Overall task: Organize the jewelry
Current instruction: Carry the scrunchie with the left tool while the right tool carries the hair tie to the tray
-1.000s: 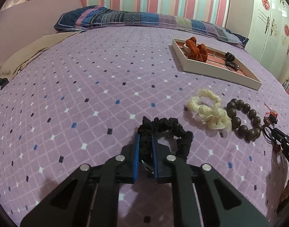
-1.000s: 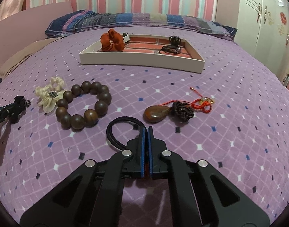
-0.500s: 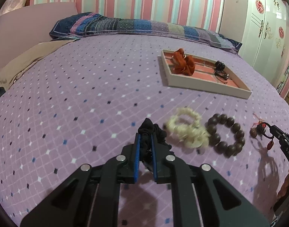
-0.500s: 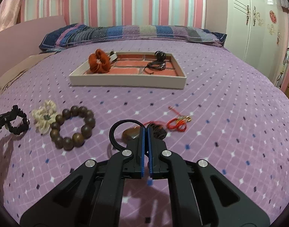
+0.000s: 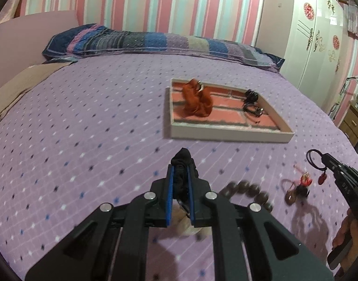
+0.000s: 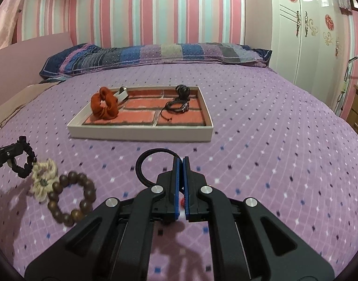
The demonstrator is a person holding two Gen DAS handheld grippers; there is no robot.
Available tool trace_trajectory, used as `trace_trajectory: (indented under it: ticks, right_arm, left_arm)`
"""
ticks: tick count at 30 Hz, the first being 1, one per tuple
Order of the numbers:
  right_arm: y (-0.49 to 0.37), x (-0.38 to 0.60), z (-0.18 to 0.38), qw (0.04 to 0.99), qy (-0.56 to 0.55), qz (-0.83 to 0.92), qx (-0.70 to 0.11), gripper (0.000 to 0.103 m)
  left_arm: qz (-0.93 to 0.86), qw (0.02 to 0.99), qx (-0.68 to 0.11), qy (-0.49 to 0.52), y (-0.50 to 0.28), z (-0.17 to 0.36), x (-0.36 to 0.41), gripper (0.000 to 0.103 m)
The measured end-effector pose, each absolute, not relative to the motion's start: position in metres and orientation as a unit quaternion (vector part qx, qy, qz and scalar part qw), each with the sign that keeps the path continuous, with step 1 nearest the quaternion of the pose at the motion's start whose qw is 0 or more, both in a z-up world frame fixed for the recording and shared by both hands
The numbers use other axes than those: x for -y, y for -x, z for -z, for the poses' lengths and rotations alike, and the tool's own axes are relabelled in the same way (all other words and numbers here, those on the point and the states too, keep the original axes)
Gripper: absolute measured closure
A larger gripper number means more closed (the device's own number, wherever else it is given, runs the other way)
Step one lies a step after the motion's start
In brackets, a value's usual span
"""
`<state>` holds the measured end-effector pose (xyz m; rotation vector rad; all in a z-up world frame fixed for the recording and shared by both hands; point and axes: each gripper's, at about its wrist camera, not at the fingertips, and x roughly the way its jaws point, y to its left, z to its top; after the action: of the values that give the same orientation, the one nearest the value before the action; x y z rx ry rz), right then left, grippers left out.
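Note:
My left gripper (image 5: 179,171) is shut on a black scrunchie (image 5: 182,161) and holds it above the purple bedspread; it also shows in the right wrist view (image 6: 24,159). My right gripper (image 6: 181,161) is shut on a thin black hair tie (image 6: 146,164), lifted off the bed; it also shows in the left wrist view (image 5: 316,161). The white tray (image 6: 141,133) with a brick-pattern floor lies ahead, holding an orange scrunchie (image 6: 104,104) and black cords (image 6: 179,103). A cream scrunchie (image 6: 44,175), a brown bead bracelet (image 6: 71,199) and a red-tasselled pendant (image 5: 298,186) lie on the bed.
A striped pillow (image 6: 155,53) lies along the bed's far edge under the striped wall. A white wardrobe (image 6: 315,35) stands at the right. A beige cloth (image 5: 17,86) lies at the left side of the bed.
Both grippers have risen and moved toward the tray, carrying the black scrunchie and the hair tie up off the bedspread. The loose items have dropped back under the grippers.

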<state>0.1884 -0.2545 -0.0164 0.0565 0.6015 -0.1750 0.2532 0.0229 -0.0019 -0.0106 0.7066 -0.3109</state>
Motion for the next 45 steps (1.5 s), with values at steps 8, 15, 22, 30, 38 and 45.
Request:
trace_trajectory:
  ticks: [8,15,22,30,38,45]
  right_arm:
    - [-0.233,0.267,0.004,0.953,-0.037,0.076,-0.293,0.099]
    - [-0.282,0.284,0.003,0.951,-0.042,0.077,-0.298,0.099]
    - [-0.336,0.294,0.006,0.946,-0.040,0.074,-0.313,0.099]
    - [-0.385,0.299,0.031,0.931,-0.036,0.079,-0.354,0.099]
    - [-0.413,0.307,0.064,0.908,-0.036,0.094,-0.406,0.099]
    - [-0.423,0.316,0.080,0.892,-0.050,0.084,-0.441,0.098]
  left_arm:
    - [0.177,0.924,-0.338,0.003,-0.307,-0.015,0.018,0.092]
    - [0.192,0.914,-0.357,0.011,-0.362,-0.010,0.050,0.092]
    - [0.190,0.900,-0.392,0.012,-0.422,0.013,0.066,0.092]
    - [0.154,0.889,-0.432,-0.012,-0.472,0.047,0.073,0.092]
    - [0.131,0.881,-0.455,-0.007,-0.501,0.059,0.070,0.092]
    - [0.128,0.878,-0.461,-0.017,-0.500,0.060,0.070,0.090]
